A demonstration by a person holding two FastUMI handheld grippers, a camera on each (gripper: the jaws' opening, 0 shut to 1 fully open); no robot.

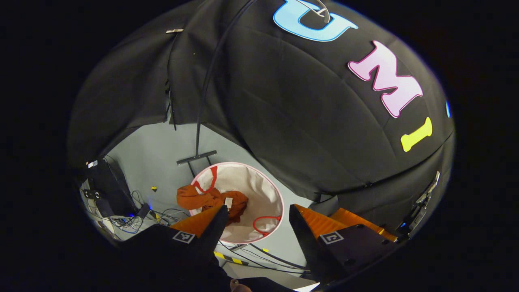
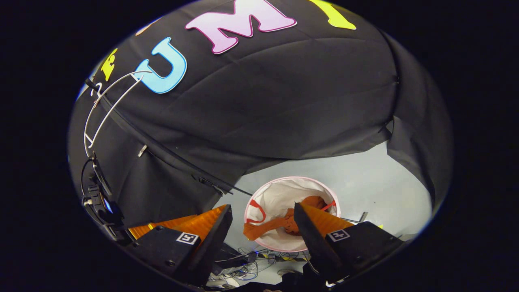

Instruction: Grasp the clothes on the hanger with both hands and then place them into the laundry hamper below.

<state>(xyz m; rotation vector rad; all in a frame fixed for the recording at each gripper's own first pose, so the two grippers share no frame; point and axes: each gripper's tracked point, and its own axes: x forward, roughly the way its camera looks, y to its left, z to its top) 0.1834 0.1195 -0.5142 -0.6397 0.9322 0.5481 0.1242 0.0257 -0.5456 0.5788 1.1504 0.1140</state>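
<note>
A rust-orange garment (image 1: 211,199) lies in the round white laundry hamper (image 1: 267,190) on the floor, one part draped over the rim. My left gripper (image 1: 256,223) hovers well above the hamper, open, with nothing between its fingers. In the right gripper view the same garment (image 2: 279,225) hangs partly over the hamper's (image 2: 279,194) near rim. My right gripper (image 2: 263,225) is also open and empty, high above it. A bare white wire hanger (image 2: 106,107) hangs on a dark rail at the upper left; its hook (image 1: 318,10) shows at the top of the left gripper view.
The hamper has red loop handles (image 1: 265,225). A dark stand pole (image 1: 202,93) rises from a base bar (image 1: 196,157) behind it. Tangled cables and electronics (image 1: 121,211) lie on the grey floor at the left, and more cables (image 2: 243,267) run along the floor near yellow-black tape.
</note>
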